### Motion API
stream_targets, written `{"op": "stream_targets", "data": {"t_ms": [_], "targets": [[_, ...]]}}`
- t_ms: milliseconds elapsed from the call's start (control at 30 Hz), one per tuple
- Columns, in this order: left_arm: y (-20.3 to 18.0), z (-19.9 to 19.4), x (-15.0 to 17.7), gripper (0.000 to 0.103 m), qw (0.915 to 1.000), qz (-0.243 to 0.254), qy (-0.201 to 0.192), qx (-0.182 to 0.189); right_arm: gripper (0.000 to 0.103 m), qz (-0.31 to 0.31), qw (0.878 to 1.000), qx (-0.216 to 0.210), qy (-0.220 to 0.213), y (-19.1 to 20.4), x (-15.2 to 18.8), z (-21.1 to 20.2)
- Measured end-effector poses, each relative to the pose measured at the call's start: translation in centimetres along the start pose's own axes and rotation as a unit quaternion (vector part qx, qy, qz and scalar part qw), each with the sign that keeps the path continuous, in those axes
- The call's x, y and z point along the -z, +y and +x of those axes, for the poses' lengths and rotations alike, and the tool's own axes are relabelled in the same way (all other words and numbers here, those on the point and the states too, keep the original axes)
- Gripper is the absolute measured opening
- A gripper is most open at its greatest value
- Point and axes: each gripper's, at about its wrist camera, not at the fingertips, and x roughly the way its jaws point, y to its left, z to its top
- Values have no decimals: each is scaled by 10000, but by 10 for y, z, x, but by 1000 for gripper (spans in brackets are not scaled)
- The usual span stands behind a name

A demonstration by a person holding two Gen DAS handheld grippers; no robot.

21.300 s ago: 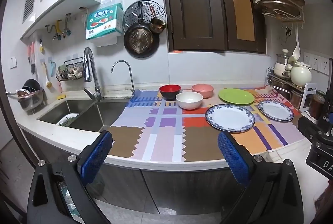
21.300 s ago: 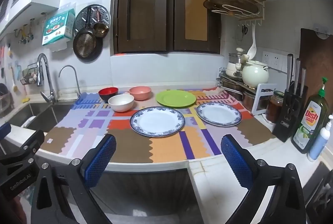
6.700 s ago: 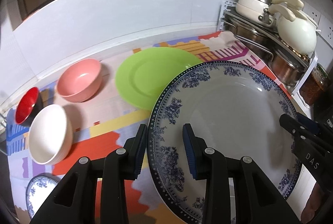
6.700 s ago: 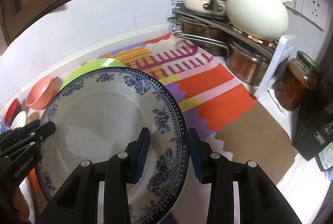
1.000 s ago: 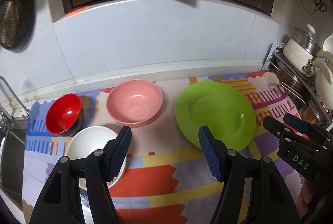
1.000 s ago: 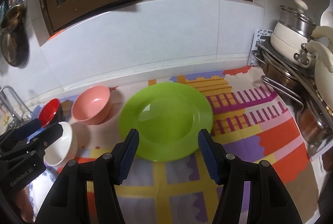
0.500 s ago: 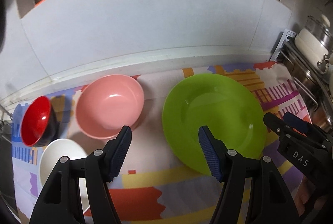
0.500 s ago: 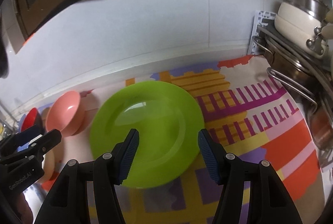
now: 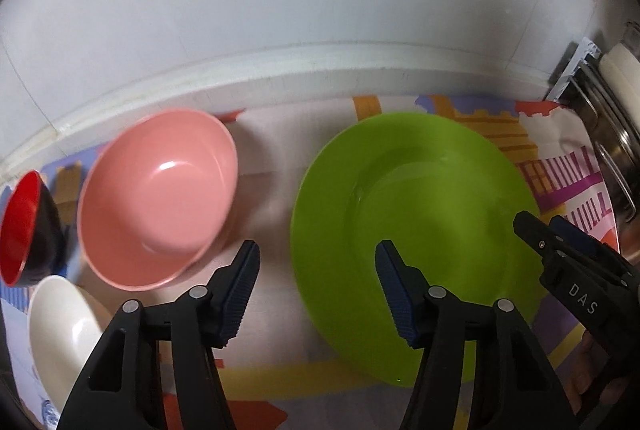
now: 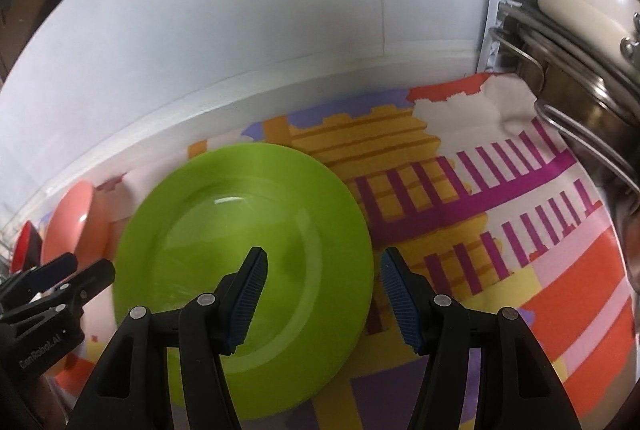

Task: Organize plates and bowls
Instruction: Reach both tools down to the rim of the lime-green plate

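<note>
With both tongs spread wide and empty, the grab on the green plate hasn't happened yet. Left tongs straddle its 9 o'clock rim; right tongs straddle the 3 o'clock rim. Plate lies flat on the mat at the back of the counter, near the wall. Pink bowl sits just beside it at 9 o'clock, red bowl and white bowl further that way. Pot rack at 2 o'clock in the right view.

My read: plate is glossy, stiff, probably light melamine or glazed ceramic, so slippery and chip-prone. Rim sits low on the mat; take it at opposite rim edges, one pad under the lip. Watch the pink bowl when lifting.
</note>
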Motion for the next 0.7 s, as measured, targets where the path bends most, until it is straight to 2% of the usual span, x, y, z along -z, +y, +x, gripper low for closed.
{"op": "stream_targets", "data": {"t_ms": [267, 600, 667, 700], "targets": [[0, 17, -3, 54, 9999, -31, 118, -15, 60, 96, 9998, 15, 185, -3, -1, 25], [0, 34, -6, 42, 9993, -47, 361, 117, 59, 60, 9997, 65, 208, -4, -5, 37], [1, 35, -5, 41, 9992, -66, 381, 137, 58, 47, 9998, 68, 196, -4, -7, 38], [1, 35, -5, 41, 9992, -76, 379, 140, 55, 40, 9998, 80, 187, -3, -7, 38]]}}
